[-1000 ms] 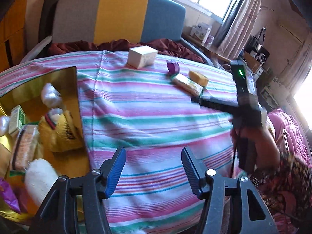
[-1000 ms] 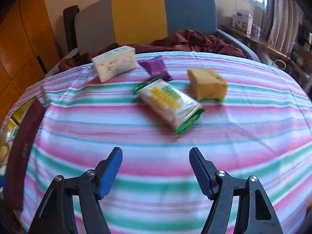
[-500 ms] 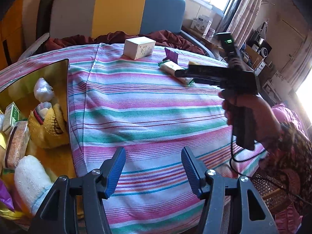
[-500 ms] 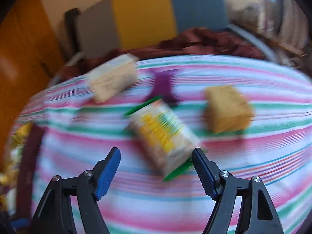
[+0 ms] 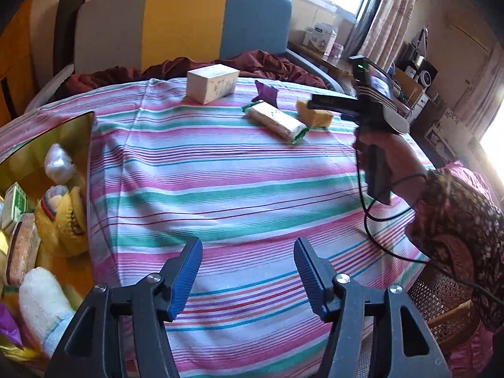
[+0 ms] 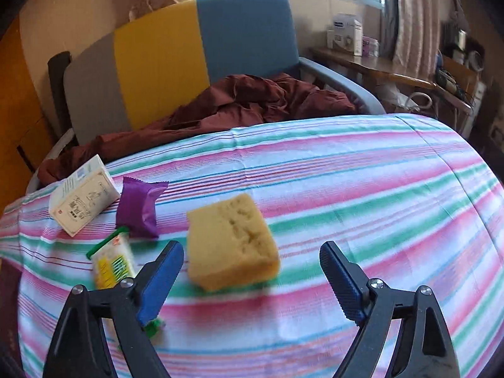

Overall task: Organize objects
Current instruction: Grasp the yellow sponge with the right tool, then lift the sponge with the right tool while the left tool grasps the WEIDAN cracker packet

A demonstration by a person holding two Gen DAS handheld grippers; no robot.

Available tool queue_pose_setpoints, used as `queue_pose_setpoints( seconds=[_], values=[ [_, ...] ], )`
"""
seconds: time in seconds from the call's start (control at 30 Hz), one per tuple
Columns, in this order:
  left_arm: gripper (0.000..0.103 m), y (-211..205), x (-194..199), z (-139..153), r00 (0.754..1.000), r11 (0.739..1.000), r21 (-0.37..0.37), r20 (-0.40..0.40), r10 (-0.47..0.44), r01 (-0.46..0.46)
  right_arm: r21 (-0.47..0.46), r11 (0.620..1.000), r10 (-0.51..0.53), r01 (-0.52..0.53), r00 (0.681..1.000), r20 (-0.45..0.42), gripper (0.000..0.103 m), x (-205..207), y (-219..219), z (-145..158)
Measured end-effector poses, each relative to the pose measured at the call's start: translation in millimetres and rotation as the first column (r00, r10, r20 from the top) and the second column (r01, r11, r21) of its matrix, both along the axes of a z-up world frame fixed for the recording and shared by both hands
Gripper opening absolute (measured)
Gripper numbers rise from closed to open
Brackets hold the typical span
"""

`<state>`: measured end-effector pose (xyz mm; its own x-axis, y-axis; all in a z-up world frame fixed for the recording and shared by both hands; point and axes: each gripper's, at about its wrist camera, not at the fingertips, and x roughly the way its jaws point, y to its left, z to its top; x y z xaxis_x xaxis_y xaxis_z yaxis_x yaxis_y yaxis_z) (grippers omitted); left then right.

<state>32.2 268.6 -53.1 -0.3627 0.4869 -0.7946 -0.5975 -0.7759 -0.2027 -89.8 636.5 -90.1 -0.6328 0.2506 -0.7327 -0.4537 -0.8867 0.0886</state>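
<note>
A yellow sponge block [image 6: 231,241] lies on the striped tablecloth [image 6: 362,195], just beyond my open right gripper [image 6: 252,278], between its fingers' line. Left of it lie a green-edged biscuit pack [image 6: 111,260], a purple sachet [image 6: 138,208] and a white box [image 6: 83,197]. In the left wrist view the same sponge [image 5: 313,114], pack [image 5: 274,121], sachet [image 5: 266,92] and box [image 5: 212,83] sit at the far side. My left gripper [image 5: 247,271] is open and empty over the near cloth. The right gripper body [image 5: 362,104] hovers by the sponge.
A gold-lined box [image 5: 50,145] at the left holds a yellow plush toy [image 5: 61,217], a white sock-like item [image 5: 42,302], snack packs and a wrapped ball. A grey-yellow-blue chair [image 5: 182,22] with a maroon cloth [image 6: 252,100] stands behind the table. A desk with clutter is at the right.
My right gripper has moved forward and right, from facing the biscuit pack to facing the sponge. The left gripper has stayed about where it was, open.
</note>
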Motion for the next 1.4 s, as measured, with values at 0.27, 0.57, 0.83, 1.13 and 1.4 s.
queue_pose_setpoints(
  seconds=[0.27, 0.57, 0.83, 1.13, 1.4],
  values=[
    [0.061, 25.6, -2.3, -5.3, 1.000, 1.000, -0.022, 0.020, -0.020, 0.020, 0.011, 0.997, 0.076, -0.077, 0.996, 0.054, 0.060, -23.5, -7.3, -21.9],
    [0.061, 70.9, -31.1, -1.4, 0.999, 0.999, -0.011, 0.036, 0.036, -0.035, 0.039, 0.996, -0.086, 0.085, 0.996, 0.018, 0.058, 24.8, 10.3, -11.9],
    [0.068, 128.0, -79.1, -10.2, 0.995, 0.996, -0.003, 0.049, 0.090, -0.090, 0.006, 0.978, -0.207, 0.207, 0.978, 0.032, 0.059, 57.8, 33.8, -18.4],
    [0.081, 172.6, -121.5, -18.2, 0.978, 0.981, 0.027, 0.090, 0.188, -0.191, 0.099, 0.976, -0.196, 0.195, 0.981, 0.001, 0.059, 60.6, 16.3, -10.5],
    [0.082, 205.8, -145.6, -32.9, 0.977, 0.976, -0.068, 0.041, 0.211, -0.208, 0.116, 0.976, -0.188, 0.186, 0.982, 0.004, 0.059, 58.8, 13.3, -10.5]
  ],
)
